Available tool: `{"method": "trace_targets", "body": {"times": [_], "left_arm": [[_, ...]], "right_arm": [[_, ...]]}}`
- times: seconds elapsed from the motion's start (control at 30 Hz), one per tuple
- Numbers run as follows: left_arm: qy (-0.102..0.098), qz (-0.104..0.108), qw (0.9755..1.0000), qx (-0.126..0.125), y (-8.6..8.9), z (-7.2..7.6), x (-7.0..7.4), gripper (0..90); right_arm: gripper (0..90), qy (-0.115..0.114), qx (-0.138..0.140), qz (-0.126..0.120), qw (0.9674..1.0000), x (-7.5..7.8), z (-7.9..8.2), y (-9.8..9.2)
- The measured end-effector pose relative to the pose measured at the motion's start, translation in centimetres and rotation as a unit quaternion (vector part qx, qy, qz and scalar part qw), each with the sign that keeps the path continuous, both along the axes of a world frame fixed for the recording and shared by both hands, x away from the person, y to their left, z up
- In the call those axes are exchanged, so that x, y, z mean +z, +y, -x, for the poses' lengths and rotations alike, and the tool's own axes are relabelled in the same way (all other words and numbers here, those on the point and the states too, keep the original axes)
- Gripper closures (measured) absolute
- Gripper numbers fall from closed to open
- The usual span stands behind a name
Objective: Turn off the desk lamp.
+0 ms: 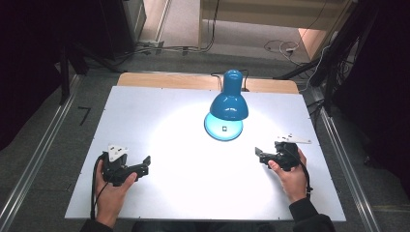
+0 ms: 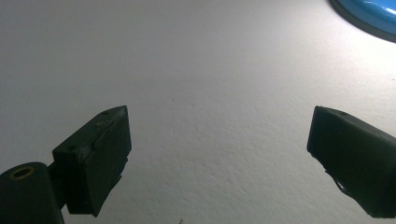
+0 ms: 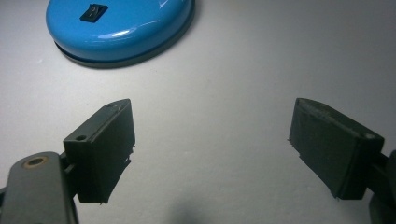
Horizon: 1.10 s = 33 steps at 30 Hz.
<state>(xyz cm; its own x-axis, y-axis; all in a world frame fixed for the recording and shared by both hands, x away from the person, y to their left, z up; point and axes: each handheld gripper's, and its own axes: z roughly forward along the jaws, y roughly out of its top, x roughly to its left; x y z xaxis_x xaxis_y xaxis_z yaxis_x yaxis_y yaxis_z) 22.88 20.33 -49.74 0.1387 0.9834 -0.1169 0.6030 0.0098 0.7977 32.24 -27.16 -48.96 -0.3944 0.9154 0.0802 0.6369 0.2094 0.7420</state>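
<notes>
A white tabletop [image 1: 159,121] carries a lit glossy blue metal desk lamp [image 1: 228,104] at the far centre. The left gripper [image 1: 145,164] and right gripper [image 1: 259,153] rest near, well apart from it, jaws spread and empty. Nothing looks started; the base's black rocker switch [image 3: 93,12] remains unreached.

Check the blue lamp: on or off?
On: the blue lamp casts a bright pool of light over its base and the table.
</notes>
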Motion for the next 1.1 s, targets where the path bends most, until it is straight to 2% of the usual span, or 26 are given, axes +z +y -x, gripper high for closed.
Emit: {"method": "trace_targets", "body": {"times": [0.37,1.1], "left_arm": [[0.003,0.003,1.0000,-0.004,0.1,-0.1,-0.1,7.4],[0.002,0.008,0.9999,-0.008,0.1,0.0,0.0,7.5]], "right_arm": [[13.2,-0.002,0.015,-0.001,0.9999,0.1,-0.8,1.6],[21.0,-0.012,0.029,0.001,0.9995,0.2,-2.2,4.3]]}}
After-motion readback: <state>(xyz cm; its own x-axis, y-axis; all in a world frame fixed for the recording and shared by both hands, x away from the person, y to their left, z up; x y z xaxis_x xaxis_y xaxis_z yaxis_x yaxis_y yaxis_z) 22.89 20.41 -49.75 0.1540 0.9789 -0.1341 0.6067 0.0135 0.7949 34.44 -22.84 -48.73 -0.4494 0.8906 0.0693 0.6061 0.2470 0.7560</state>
